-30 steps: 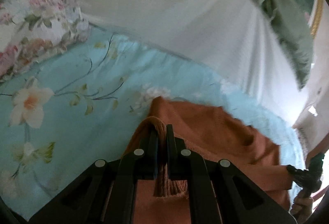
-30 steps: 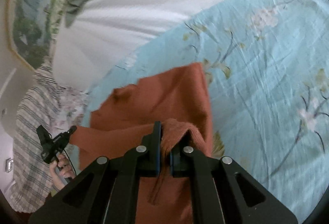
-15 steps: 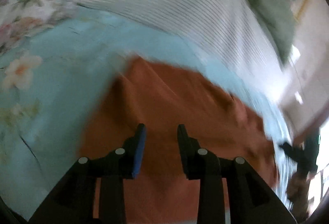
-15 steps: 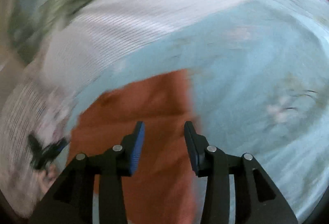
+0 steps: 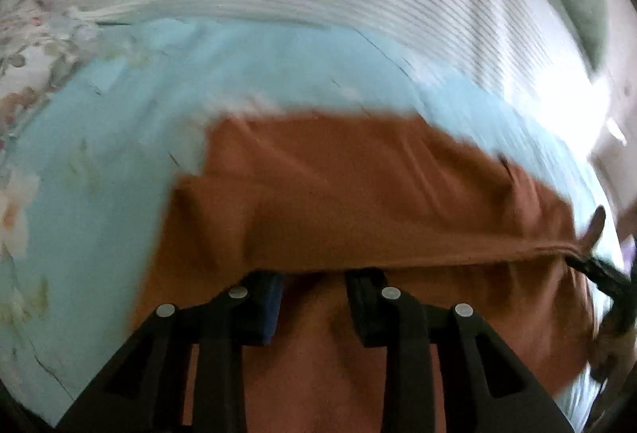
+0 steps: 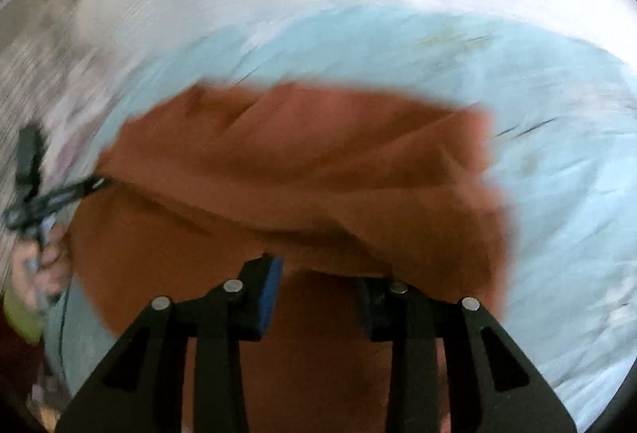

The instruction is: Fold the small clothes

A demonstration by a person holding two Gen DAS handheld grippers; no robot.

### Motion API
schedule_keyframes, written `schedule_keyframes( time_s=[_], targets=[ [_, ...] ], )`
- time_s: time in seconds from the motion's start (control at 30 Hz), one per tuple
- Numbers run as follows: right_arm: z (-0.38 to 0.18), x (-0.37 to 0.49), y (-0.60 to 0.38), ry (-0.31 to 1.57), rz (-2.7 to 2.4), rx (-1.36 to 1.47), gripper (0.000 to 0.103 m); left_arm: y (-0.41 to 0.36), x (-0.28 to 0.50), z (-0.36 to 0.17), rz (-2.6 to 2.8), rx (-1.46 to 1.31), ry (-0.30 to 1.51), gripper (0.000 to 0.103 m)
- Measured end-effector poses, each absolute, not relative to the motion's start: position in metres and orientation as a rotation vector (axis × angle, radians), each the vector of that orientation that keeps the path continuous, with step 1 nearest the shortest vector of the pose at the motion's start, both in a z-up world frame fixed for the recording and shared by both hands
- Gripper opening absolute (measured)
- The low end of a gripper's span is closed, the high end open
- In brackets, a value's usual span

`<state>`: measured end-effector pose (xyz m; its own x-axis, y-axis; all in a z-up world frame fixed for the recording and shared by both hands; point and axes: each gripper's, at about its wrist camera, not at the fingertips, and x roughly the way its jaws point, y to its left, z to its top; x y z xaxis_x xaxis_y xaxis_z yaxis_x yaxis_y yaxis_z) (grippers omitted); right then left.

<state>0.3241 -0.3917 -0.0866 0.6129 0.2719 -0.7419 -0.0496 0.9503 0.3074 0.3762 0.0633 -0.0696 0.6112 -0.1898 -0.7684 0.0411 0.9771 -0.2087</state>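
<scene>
Both grippers, left gripper [image 5: 314,303] and right gripper [image 6: 318,295], gape wide, holding nothing, over the rust garment [image 5: 358,194]; best smooth its 6 o'clock fold edge flat before regripping.

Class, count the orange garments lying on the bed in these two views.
1: the orange garment lies on the light blue floral sheet, before both open grippers; the right wrist view shows it too. Others may be hidden.

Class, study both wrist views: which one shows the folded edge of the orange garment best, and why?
The left wrist view: the orange garment shows its fold as a long ridge across the frame, less blurred. The right wrist view shows the same garment more smeared, its fold partly hidden behind the right gripper.
</scene>
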Motion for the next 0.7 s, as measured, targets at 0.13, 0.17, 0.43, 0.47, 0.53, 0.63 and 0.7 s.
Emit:
schedule_keyframes(
  time_s=[0.13, 0.17, 0.43, 0.47, 0.53, 0.63, 0.7],
  targets=[
    [-0.084, 0.311, -0.439, 0.815, 0.125, 0.511, 0.036, 0.096, 0.393, -0.057, -0.05, -0.321, 0.86, 0.03],
    [-0.083, 0.304, -0.439, 0.807, 0.133, 0.518, 0.036, 0.104, 0.388, -0.056, -0.051, -0.366, 0.854, 0.031],
    [-0.088, 0.237, -0.387, 0.83, 0.274, 0.576, 0.037, 0.103, 0.281, -0.067, -0.098, -0.469, 0.842, 0.044],
    [-0.091, 0.226, -0.382, 0.835, 0.292, 0.592, 0.037, 0.103, 0.265, -0.071, -0.111, -0.487, 0.846, 0.044],
    [-0.096, 0.209, -0.374, 0.838, 0.311, 0.618, 0.039, 0.102, 0.233, -0.076, -0.129, -0.508, 0.844, 0.049],
    [-0.101, 0.196, -0.366, 0.841, 0.316, 0.643, 0.048, 0.109, 0.194, -0.081, -0.136, -0.553, 0.831, 0.056],
    [-0.099, 0.186, -0.36, 0.844, 0.319, 0.643, 0.048, 0.115, 0.179, -0.084, -0.132, -0.602, 0.838, 0.056]
  ],
)
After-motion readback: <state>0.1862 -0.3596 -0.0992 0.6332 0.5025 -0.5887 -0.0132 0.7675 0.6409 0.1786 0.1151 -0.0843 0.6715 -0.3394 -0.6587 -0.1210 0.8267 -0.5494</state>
